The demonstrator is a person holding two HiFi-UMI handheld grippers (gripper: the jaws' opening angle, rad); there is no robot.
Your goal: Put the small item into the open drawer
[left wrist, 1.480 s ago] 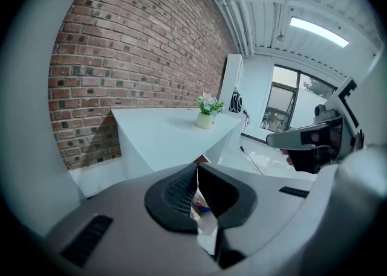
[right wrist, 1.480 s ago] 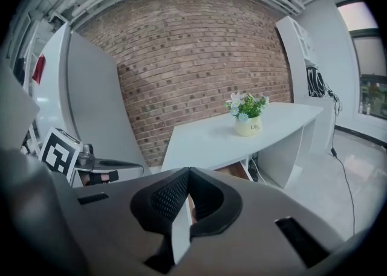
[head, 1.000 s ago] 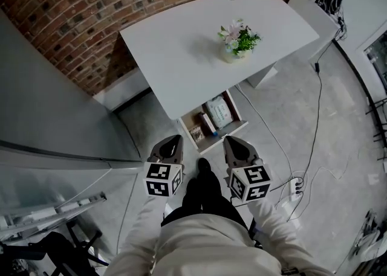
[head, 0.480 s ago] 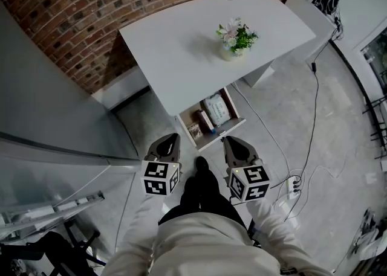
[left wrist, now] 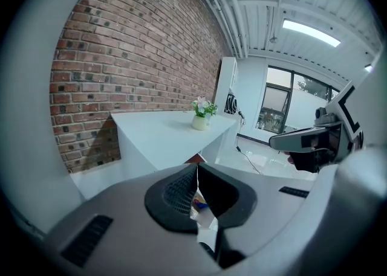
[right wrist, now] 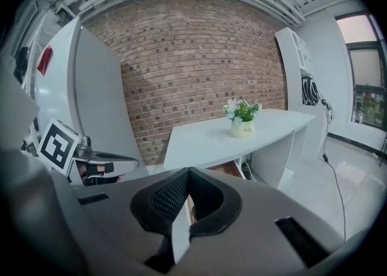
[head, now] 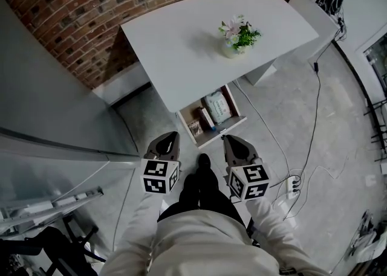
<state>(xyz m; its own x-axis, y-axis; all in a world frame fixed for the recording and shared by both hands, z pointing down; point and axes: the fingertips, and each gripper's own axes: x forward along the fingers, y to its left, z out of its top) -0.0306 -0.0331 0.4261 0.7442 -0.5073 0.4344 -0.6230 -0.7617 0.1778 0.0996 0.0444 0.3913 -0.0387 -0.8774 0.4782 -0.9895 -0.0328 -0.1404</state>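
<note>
Open drawer (head: 224, 133) juts from under the white desk (head: 181, 51), holding a pouch (head: 217, 107) and smaller packets (head: 195, 128) — the small item is likely among them, though which one cannot be told. Left gripper (head: 169, 141) and right gripper (head: 231, 142) hang near the drawer's front, both clenched, nothing visibly held. A step forward could knock the drawer. A coloured scrap (left wrist: 196, 199) shows through the left jaws' slit — too small to identify.

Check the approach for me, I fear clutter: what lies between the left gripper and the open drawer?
Nothing but bare floor separates the left gripper from the open drawer; the head view shows it.
</note>
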